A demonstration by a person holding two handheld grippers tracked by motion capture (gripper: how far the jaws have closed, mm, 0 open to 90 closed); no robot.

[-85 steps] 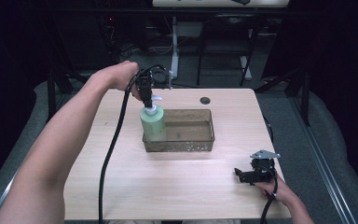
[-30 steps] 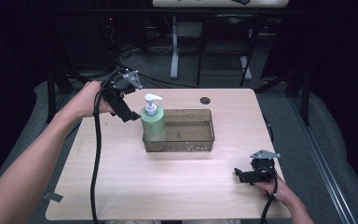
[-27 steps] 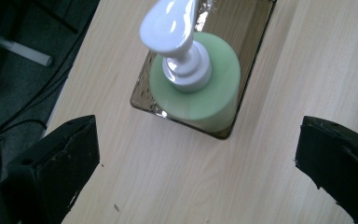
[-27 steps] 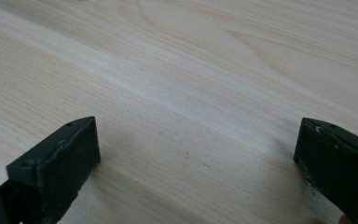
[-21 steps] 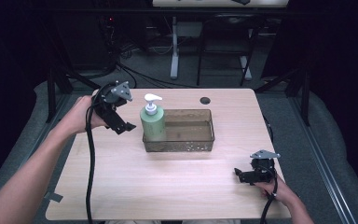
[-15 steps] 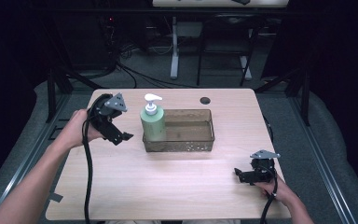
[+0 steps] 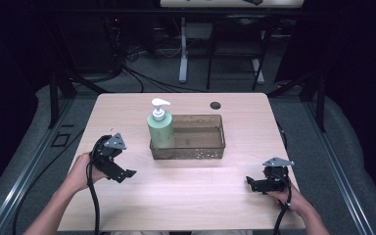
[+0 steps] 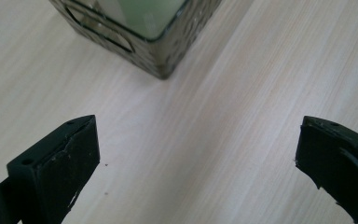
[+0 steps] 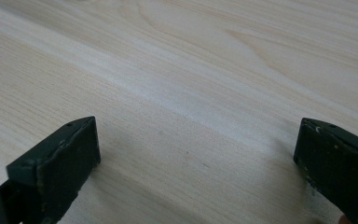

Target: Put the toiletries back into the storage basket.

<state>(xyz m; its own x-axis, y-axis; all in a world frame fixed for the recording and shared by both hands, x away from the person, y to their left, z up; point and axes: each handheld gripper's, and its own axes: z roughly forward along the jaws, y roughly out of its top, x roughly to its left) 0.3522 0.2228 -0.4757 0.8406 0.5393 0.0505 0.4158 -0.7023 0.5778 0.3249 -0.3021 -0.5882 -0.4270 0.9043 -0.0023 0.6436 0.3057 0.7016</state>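
Since the earlier frames, the left gripper [image 7: 122, 174] has withdrawn from the soap bottle [image 7: 159, 128] and moved down to the near-left part of the table [image 7: 196, 205], where it now sits low over the wood with its jaws spread wide and nothing between them. The soap bottle stands upright in the left end of the clear bin [image 7: 196, 139], its white pump head pointing to the right; it remains where it was placed. The bin lies at the middle of the table, well apart from both grippers. In the left gripper view, a corner of the bin [image 8: 163, 56] appears near the top edge, with the pale green bottle [image 8: 144, 14] visible through its wall, and bare table [image 8: 191, 154] between the two black jaws. The right gripper [image 7: 254, 184] rests at the near-right part of the table, unchanged in position, with its jaws also released and wide apart; the right gripper view shows bare wood grain between them. A small dark round hole [image 7: 215, 105] sits in the table beyond the bin.
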